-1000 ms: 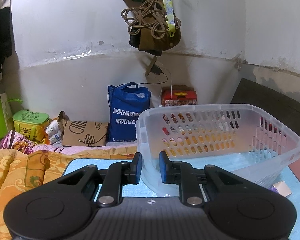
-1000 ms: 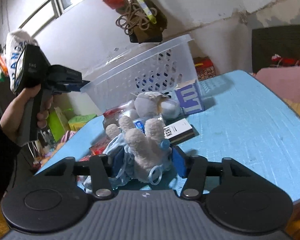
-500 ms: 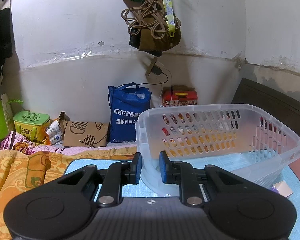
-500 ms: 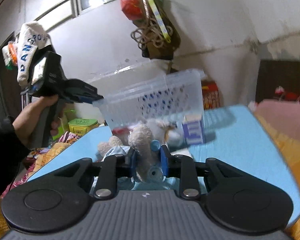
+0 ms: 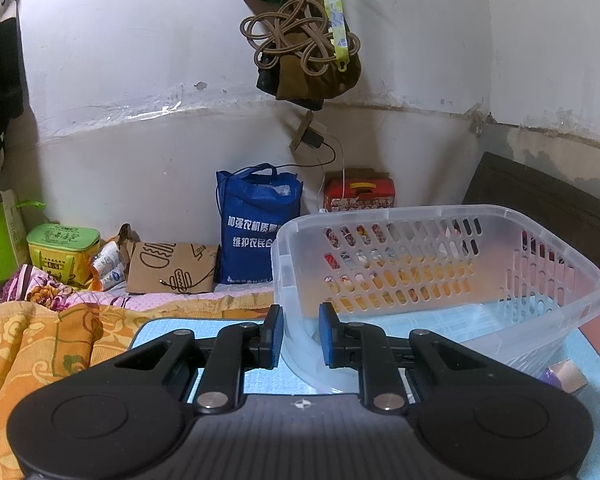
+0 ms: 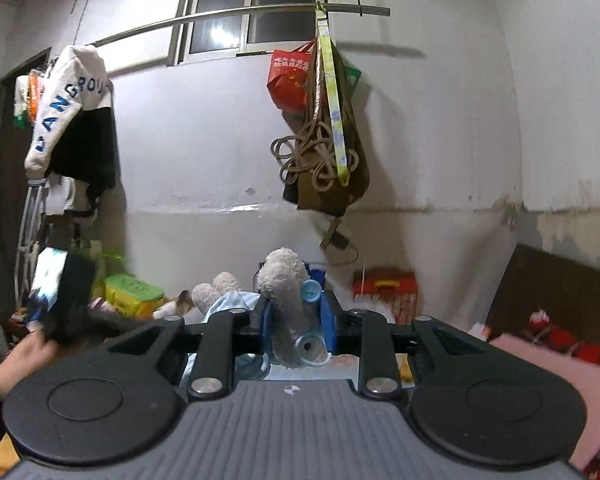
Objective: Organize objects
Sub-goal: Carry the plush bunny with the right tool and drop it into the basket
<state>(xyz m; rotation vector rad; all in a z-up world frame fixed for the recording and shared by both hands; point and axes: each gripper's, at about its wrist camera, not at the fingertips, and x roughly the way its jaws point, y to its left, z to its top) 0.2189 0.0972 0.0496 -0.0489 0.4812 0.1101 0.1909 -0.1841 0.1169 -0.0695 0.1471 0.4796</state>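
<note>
Right gripper [image 6: 294, 330] clamped on a plush toy [image 6: 284, 296], held at lower centre of the right wrist view, lifted against the wall background. Left gripper [image 5: 300, 334] with fingers slightly apart, nothing between them, positioned at the near rim of the clear plastic basket [image 5: 440, 216] resting on the blue worktop [image 5: 596, 368], lower right of frame.

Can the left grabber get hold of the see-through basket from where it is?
Probably yes. The left gripper already straddles the near rim of the basket, one pad either side, with nothing between.
</note>
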